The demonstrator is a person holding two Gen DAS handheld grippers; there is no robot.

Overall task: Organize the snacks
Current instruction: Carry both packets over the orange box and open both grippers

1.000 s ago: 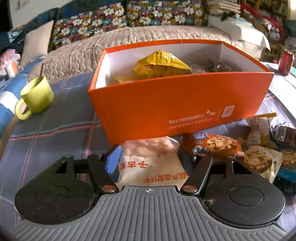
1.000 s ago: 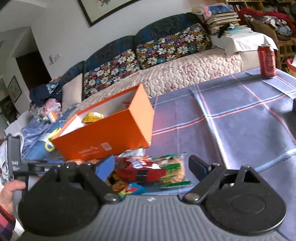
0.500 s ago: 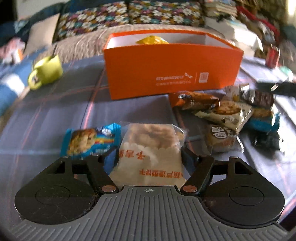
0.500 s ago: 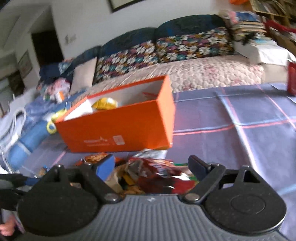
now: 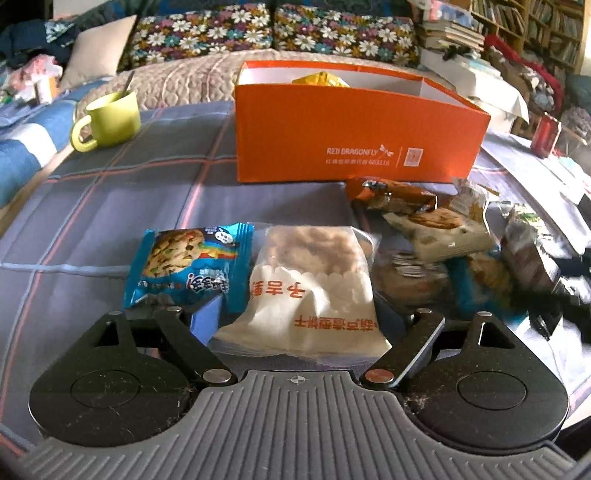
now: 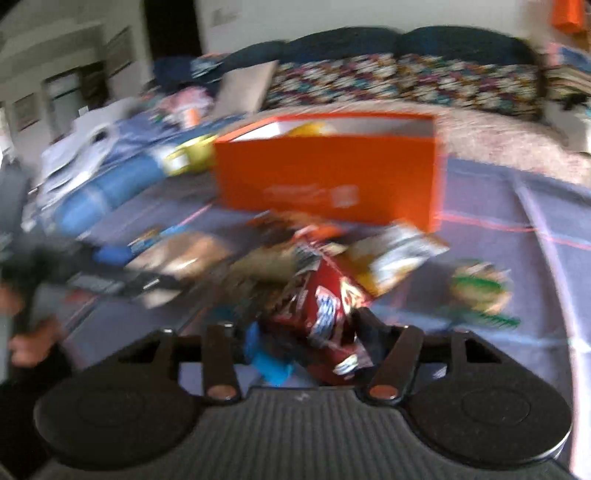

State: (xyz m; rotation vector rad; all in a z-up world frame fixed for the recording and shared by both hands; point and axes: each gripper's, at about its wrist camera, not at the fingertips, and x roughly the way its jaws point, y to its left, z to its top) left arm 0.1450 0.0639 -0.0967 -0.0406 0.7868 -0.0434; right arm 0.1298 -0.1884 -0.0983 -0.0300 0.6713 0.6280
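Note:
An orange box [image 5: 354, 136] stands on the plaid cloth with a yellow snack bag [image 5: 319, 79] inside; it also shows in the blurred right wrist view [image 6: 325, 173]. My left gripper [image 5: 299, 314] is shut on a white snack packet [image 5: 308, 291], with a blue cookie packet [image 5: 188, 266] beside it on the left. A pile of snack packets [image 5: 436, 229] lies in front of the box. My right gripper [image 6: 306, 347] is shut on a dark red snack packet [image 6: 325, 314], held over the pile. A green packet [image 6: 480, 288] lies to its right.
A yellow-green mug [image 5: 110, 118] with a spoon stands at the left of the box. A red can [image 5: 546, 133] stands at the far right. A sofa with flowered cushions [image 5: 280, 33] runs behind the table. A hand [image 6: 29, 339] holds the other gripper at left.
My left gripper has drawn back from the box with the white packet, and the blue cookie packet came into view. My right gripper has closed on the red packet and swung left, blurring its view.

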